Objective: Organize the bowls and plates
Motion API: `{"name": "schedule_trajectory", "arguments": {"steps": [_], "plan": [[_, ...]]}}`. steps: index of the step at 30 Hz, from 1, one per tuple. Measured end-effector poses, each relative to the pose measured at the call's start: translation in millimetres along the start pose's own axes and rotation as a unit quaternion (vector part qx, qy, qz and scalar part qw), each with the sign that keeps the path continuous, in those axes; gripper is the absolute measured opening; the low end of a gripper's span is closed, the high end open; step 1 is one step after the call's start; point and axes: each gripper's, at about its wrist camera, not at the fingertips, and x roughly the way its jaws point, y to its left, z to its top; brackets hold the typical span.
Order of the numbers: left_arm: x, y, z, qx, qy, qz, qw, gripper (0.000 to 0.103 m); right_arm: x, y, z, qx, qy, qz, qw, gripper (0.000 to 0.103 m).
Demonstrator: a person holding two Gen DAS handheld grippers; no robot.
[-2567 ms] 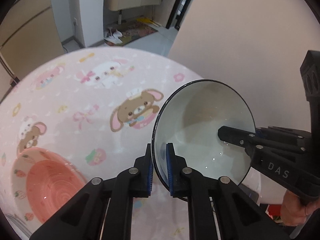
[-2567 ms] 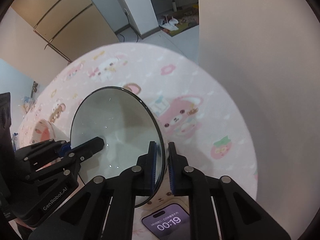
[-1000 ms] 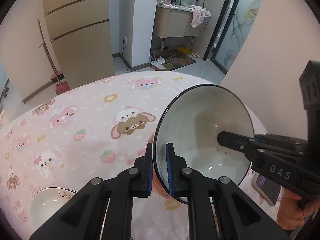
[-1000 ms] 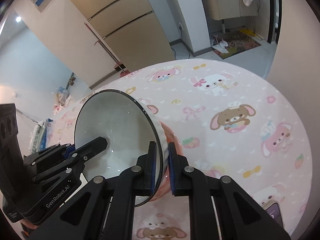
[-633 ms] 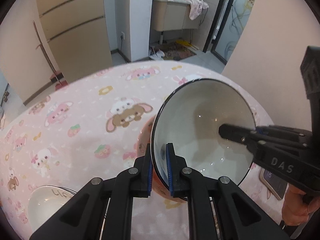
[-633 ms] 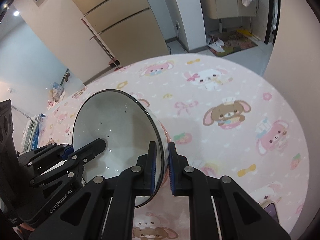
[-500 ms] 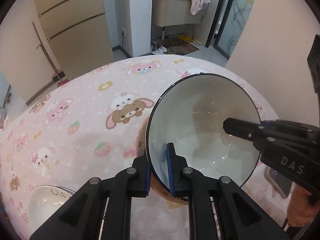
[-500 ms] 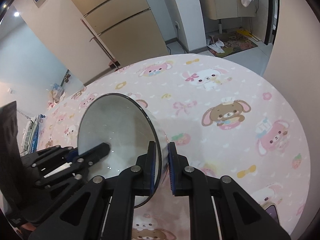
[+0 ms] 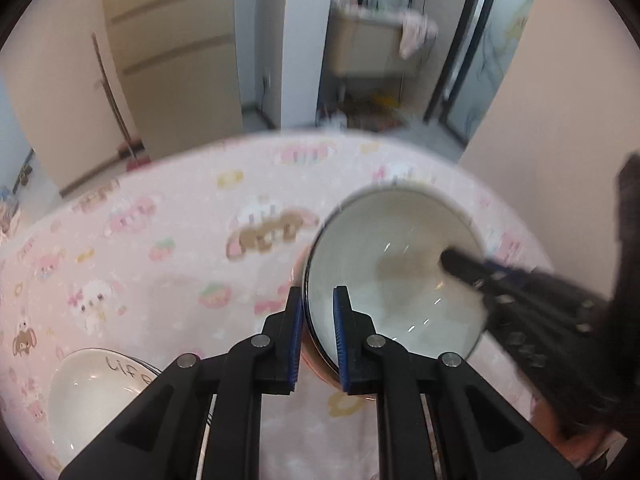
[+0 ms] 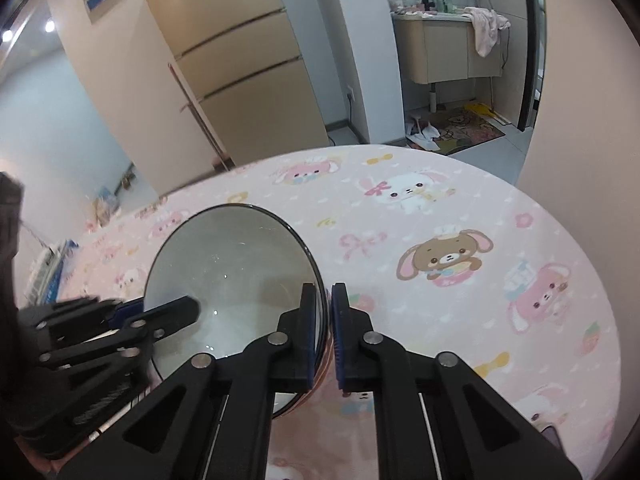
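Pink tablecloth (image 10: 460, 208); bowl (image 10: 240, 276) btwn both hand-held grippers.

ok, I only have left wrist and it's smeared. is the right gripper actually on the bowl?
Observer: Yes. In the right wrist view the right gripper straddles the bowl rim, one finger inside and one outside. It looks clamped.
Operator: Anything on the table near that side?
Observer: A dark corner, probably a phone, lies on the tablecloth to the right of that gripper, apart from the bowl.
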Motion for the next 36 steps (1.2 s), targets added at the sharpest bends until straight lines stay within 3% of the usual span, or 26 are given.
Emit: {"name": "schedule_trajectory", "arguments": {"steps": [2,6,10,13,17,19,23,28,32,36], "plan": [[-5,-4,1,0.021,-0.016,0.019,0.9995,0.014,1,2,1,0.004,0.002,-0.011,1.000,0.009],[3,9,4,-0.021,0.005,-0.004,0.9997,0.014,1,11,3,-0.009,0.002,-0.013,1.000,0.008],[9,15,5,-0.026,0.010,0.008,0.9996,0.014,2,9,5,-0.007,0.012,-0.009,1.000,0.008],[14,21,9,-0.044,0.016,-0.007,0.9989,0.014,3,-1,11,0.030,0.028,0.014,0.999,0.009],[19,28,14,-0.067,0.032,-0.018,0.9971,0.014,12,-14,23,0.078,0.051,0.068,0.993,0.019],[12,26,12,-0.064,0.021,-0.027,0.9973,0.014,16,-17,29,0.090,0.074,0.080,0.990,0.020],[5,23,14,-0.056,-0.004,-0.010,0.9984,0.014,13,-7,29,0.059,0.066,0.060,0.994,0.019],[6,27,20,-0.067,0.003,-0.023,0.9975,0.014,10,-2,29,0.041,0.050,0.052,0.997,0.018],[2,23,18,-0.048,-0.005,-0.014,0.9988,0.014,21,-27,33,0.119,0.091,0.117,0.982,0.019],[-1,20,6,-0.043,-0.004,-0.024,0.9988,0.014,27,-44,30,0.164,0.100,0.166,0.967,0.020]]}}
